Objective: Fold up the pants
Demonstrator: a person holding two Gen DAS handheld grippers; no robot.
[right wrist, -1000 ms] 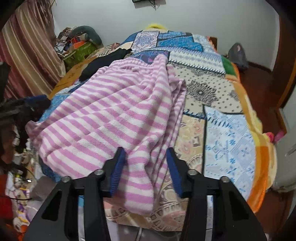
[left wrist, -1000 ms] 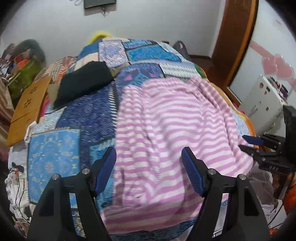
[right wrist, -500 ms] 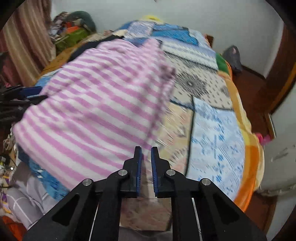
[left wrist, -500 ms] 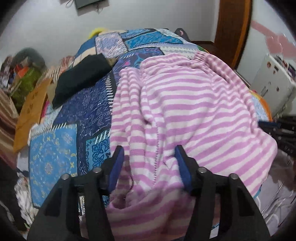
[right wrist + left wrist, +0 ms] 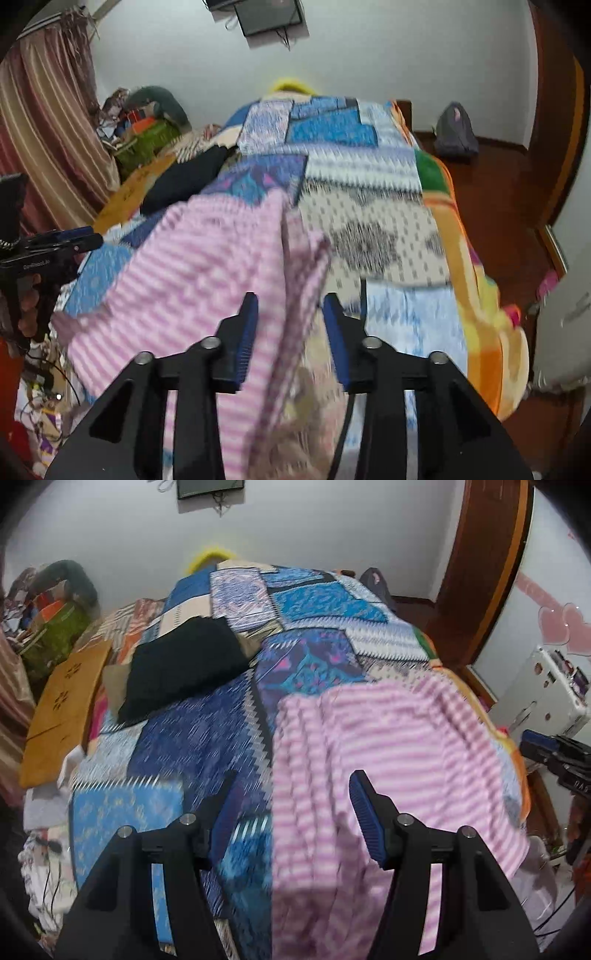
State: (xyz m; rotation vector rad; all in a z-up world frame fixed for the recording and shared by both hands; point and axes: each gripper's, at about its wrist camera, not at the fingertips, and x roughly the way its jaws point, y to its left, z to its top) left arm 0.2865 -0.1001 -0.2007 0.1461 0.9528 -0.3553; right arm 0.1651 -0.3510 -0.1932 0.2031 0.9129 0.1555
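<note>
Currently my left gripper point(image 5: 291, 812) is spread wide over the striped pants point(image 5: 388, 760). My right gripper point(image 5: 290, 332) is open too, straddling their edge on the patchwork bedspread point(image 5: 388, 229).

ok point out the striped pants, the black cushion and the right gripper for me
striped pants point(image 5: 388, 746): left wrist view, on the flat pink-and-white top layer.
black cushion point(image 5: 181, 664): left wrist view, on the middle of its dark face.
right gripper point(image 5: 290, 321): right wrist view, midway between its open blue fingertips.

White wall point(image 5: 388, 55), wooden floor point(image 5: 498, 177), striped curtain point(image 5: 48, 122).
</note>
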